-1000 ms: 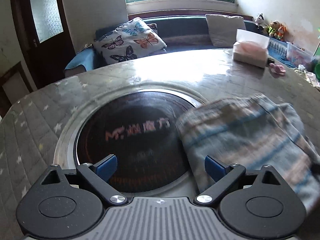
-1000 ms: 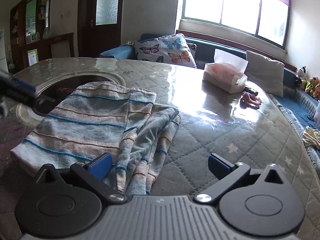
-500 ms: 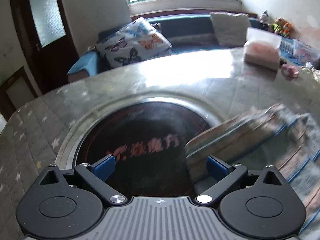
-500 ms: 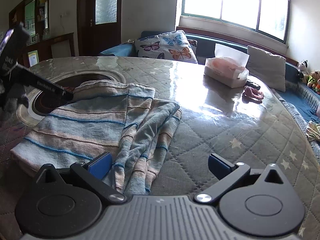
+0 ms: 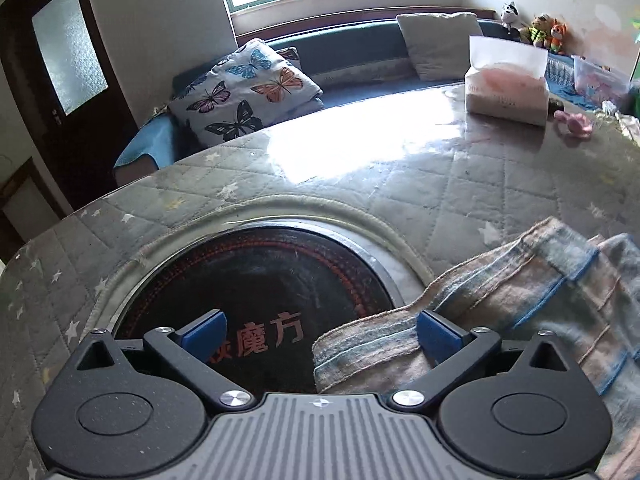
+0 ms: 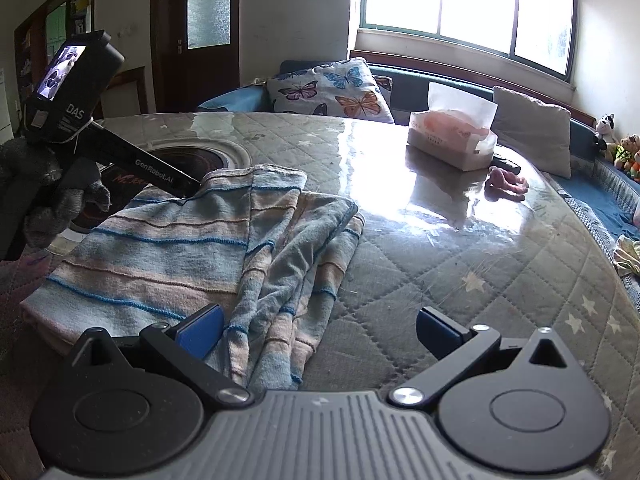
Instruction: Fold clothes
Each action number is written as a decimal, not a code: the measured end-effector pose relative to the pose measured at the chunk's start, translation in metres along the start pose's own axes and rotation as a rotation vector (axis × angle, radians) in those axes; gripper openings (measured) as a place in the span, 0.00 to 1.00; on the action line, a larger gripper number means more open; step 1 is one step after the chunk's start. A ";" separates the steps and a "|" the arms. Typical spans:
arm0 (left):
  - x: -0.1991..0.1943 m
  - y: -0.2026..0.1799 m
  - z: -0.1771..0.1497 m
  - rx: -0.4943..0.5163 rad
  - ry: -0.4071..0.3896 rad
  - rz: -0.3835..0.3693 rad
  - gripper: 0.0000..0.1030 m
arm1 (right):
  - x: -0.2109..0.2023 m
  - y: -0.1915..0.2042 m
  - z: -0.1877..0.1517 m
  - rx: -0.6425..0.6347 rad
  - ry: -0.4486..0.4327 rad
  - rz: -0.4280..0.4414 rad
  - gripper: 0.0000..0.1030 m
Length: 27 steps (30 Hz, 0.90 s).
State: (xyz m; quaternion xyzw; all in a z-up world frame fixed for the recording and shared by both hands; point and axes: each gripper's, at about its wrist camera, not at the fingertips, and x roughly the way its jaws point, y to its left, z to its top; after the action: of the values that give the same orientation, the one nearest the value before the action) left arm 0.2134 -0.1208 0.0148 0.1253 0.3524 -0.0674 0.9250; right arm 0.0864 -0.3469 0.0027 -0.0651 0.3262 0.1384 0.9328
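Beside the round hob (image 5: 256, 304) on the desk (image 6: 460, 280), the striped garment (image 6: 160, 256) lies part-folded; left gripper (image 5: 320, 332) and right gripper (image 6: 318, 330), fingers spread and empty, straddle opposite edges. Pinching those edges seems next.

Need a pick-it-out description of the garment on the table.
On the round quilted table, look beside the dark glass hob set into its top. The striped garment lies there, partly folded: the only cloth on the table, banded blue and beige, unlike the white tissue box.
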 end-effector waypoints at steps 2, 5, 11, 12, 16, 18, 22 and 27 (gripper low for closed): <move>0.001 -0.003 0.002 0.007 -0.003 0.000 1.00 | 0.000 0.000 0.000 0.000 -0.001 0.000 1.00; 0.001 -0.008 0.004 0.017 -0.007 -0.001 1.00 | 0.000 0.000 0.000 0.000 -0.001 -0.002 1.00; 0.001 -0.016 0.009 0.033 -0.018 0.003 1.00 | 0.001 0.000 0.000 0.007 0.000 -0.003 1.00; 0.001 -0.017 0.009 0.034 -0.021 0.006 1.00 | 0.001 0.000 0.000 0.008 0.000 -0.002 1.00; -0.002 -0.021 0.011 0.039 -0.031 0.016 1.00 | 0.002 0.000 0.000 0.009 0.002 -0.003 1.00; -0.003 -0.023 0.012 0.041 -0.037 0.021 1.00 | 0.000 0.001 0.000 0.008 -0.001 -0.004 1.00; -0.015 -0.034 0.019 0.052 -0.070 -0.030 1.00 | 0.000 0.001 0.000 0.009 -0.002 -0.007 1.00; -0.018 -0.063 0.025 0.098 -0.079 -0.126 1.00 | 0.000 0.001 0.000 0.014 -0.001 -0.007 1.00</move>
State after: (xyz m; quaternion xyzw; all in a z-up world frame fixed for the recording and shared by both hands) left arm 0.2025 -0.1875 0.0338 0.1454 0.3188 -0.1474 0.9249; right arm 0.0865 -0.3462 0.0028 -0.0598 0.3265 0.1328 0.9339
